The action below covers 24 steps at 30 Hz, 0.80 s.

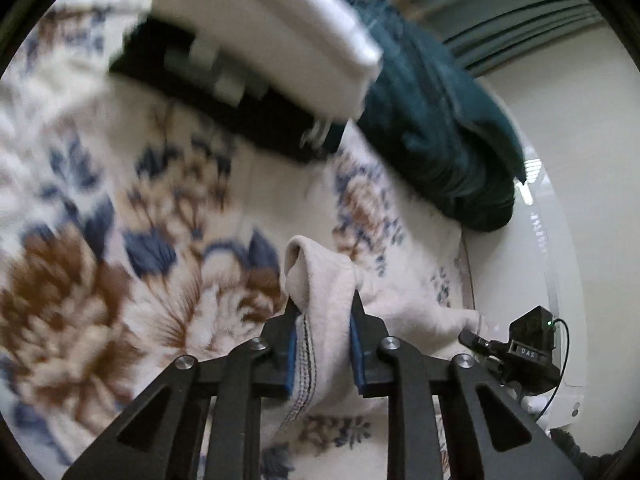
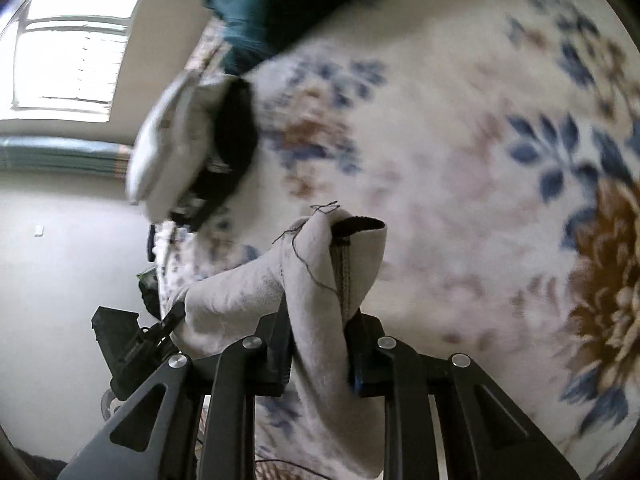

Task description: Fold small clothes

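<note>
A small light grey garment [image 1: 328,304] with a stitched hem is held up between both grippers above a floral blanket. My left gripper [image 1: 325,312] is shut on one corner of it, the cloth bunched between the blue pads. My right gripper [image 2: 320,320] is shut on another corner of the same garment [image 2: 316,280], where a dark inner edge and loose threads show at the top. Each view shows the other gripper's black tip pinching the cloth at the side, at the right of the left wrist view [image 1: 476,340] and at the left of the right wrist view [image 2: 172,320].
A cream blanket [image 1: 120,240] with blue and brown flowers covers the surface, also in the right wrist view [image 2: 460,140]. A stack of folded white and black clothes [image 1: 248,52] lies on it. A dark teal garment [image 1: 432,128] is bunched beside the stack. Wall and window [image 2: 68,48] lie beyond.
</note>
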Each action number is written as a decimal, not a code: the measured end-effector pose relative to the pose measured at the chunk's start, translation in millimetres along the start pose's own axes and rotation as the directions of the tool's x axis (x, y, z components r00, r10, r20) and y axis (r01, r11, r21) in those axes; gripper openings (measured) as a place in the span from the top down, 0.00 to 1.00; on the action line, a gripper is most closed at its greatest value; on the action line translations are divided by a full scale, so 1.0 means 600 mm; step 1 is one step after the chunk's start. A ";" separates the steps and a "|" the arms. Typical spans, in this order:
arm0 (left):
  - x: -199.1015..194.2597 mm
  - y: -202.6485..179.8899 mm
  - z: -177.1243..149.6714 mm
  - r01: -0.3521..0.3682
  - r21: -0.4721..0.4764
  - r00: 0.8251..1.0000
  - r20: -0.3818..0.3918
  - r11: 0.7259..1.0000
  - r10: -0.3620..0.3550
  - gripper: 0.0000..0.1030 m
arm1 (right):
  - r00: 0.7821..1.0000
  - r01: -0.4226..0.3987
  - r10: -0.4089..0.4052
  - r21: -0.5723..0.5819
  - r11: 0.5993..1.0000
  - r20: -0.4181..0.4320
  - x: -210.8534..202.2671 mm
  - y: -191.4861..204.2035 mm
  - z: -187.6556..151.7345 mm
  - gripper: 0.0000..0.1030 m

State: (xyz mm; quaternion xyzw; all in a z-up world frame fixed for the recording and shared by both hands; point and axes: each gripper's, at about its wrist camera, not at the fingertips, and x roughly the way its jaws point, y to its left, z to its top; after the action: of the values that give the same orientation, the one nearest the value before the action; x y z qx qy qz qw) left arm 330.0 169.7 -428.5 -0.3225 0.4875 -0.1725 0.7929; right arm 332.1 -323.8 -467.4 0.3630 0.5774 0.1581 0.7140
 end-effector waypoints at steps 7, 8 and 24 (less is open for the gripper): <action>-0.162 -0.063 0.158 0.016 0.062 0.988 0.151 0.998 -0.026 0.84 | 0.994 -0.073 0.082 -0.132 0.989 0.065 -0.043 0.226 0.057 0.78; -0.183 -0.073 0.191 0.016 0.077 0.984 0.174 0.997 -0.029 0.84 | 0.993 -0.084 0.096 -0.154 0.985 0.073 -0.044 0.264 0.073 0.78; 0.008 0.033 0.673 -0.201 0.159 0.979 0.057 0.967 0.195 0.80 | 0.990 0.007 0.020 -0.193 0.981 0.138 0.263 0.511 0.431 0.78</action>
State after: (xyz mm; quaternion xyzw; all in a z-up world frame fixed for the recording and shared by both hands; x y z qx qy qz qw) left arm 688.6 320.3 -317.2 -0.2096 0.4851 -0.1253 0.8397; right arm 679.2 -98.4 -346.4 0.3042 0.5071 0.1899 0.7837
